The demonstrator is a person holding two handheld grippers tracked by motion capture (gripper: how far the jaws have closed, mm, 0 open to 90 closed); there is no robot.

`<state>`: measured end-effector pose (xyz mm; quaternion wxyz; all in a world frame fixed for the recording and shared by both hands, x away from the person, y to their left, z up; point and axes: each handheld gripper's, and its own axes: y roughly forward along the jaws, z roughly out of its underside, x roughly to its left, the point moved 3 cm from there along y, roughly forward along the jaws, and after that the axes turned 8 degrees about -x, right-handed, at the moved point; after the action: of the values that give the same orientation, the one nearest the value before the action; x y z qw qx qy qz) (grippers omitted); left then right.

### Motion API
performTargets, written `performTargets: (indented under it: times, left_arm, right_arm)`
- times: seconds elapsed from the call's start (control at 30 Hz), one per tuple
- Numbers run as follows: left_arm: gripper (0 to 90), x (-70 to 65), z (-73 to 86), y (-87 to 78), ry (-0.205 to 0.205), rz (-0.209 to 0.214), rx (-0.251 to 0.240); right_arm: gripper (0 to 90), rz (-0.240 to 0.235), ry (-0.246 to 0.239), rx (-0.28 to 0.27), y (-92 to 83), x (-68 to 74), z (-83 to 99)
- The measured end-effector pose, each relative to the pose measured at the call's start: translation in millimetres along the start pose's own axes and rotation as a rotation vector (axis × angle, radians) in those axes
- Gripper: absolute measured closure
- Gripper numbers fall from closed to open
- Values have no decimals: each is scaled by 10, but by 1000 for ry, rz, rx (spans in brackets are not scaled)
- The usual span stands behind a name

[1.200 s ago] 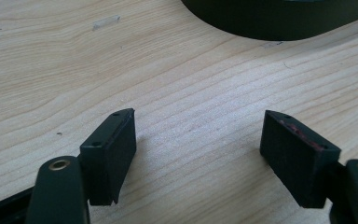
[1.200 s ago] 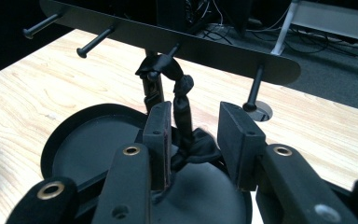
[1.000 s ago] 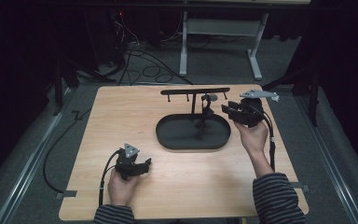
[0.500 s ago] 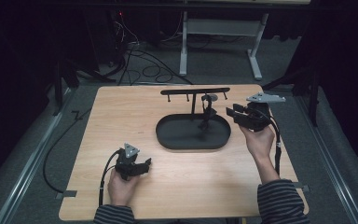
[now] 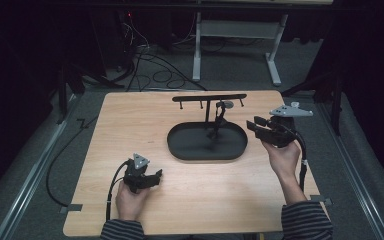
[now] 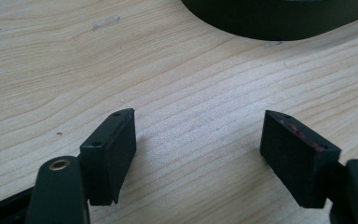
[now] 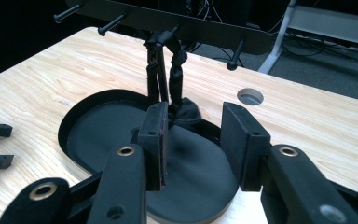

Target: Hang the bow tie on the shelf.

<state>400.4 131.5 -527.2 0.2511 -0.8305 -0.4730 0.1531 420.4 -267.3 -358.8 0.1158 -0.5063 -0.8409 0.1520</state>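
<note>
The bench is a pale wooden top, and at its middle sits a black oval tray that forms the base of a small rack. From the tray rises a thin post carrying a flat crossbar with short pegs beneath it. A dark strap-like item hangs from a peg right of the post; its bunched lower end reaches down towards the tray floor. Exactly what the item is, the pictures are too dark to tell.

The right hand-held gripper hovers just beside the right end of the tray, aimed left at the hanging item. Its jaws have just been opening a little and stand moderately apart with nothing between them; in the right gripper view the bunched end shows beyond the gap, apart from both pads. The left hand-held gripper rests low on the near left of the bench, well apart from the tray, jaws wide and empty over bare wood.

The step in hand appears to be a reach for the hanging item. To do it well, the right hand should centre the dangling part between the pads, keep clear of the post and tray rim, and close only once the fabric lies fully inside the gap, then lift up and off the peg rather than pull sideways
</note>
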Motion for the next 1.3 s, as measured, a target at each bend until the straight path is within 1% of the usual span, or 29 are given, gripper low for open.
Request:
performTargets:
  times: [0.2,0.83,1.3]
  left_arm:
    - [274,-1,0,1,0,0,-1]
    - [276,0,0,0,-1,1,0]
    - [278,1,0,0,-2,1,-1]
  right_arm:
    - [635,-1,13,-6,-65,-13,61]
    - [628,-1,27,-11,-284,-38,239]
    - [625,-9,42,-13,-404,-4,376]
